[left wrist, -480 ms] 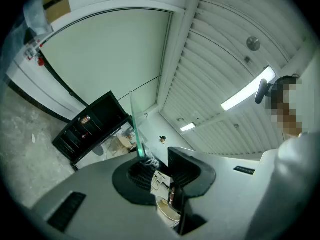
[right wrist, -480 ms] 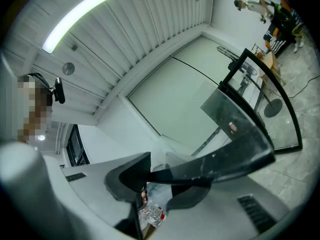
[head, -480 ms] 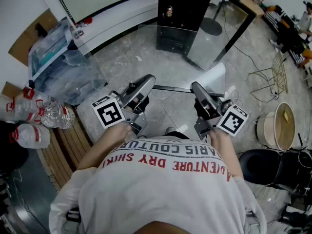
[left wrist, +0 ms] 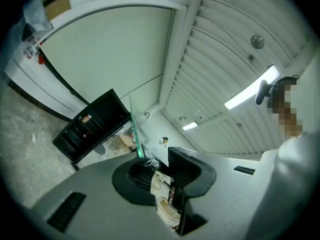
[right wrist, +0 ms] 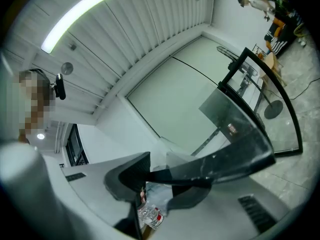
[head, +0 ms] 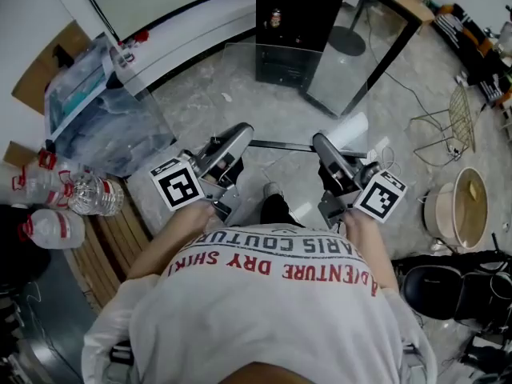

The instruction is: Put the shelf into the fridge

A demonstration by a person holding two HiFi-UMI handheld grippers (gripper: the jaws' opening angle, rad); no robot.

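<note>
Carry step: left gripper (head: 238,137) and right gripper (head: 324,145) are both clamped on the shelf's (head: 284,145) near edge, shelf in mid-air short of the fridge (head: 300,22). Next we level it, align and slide in.

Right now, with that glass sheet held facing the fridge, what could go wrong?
The glass shelf is pinched only along its near edge by the left hand-held gripper and right hand-held gripper; it could slip and shatter on the hard floor. Its far corner might also knock the open glass door of the fridge.
</note>
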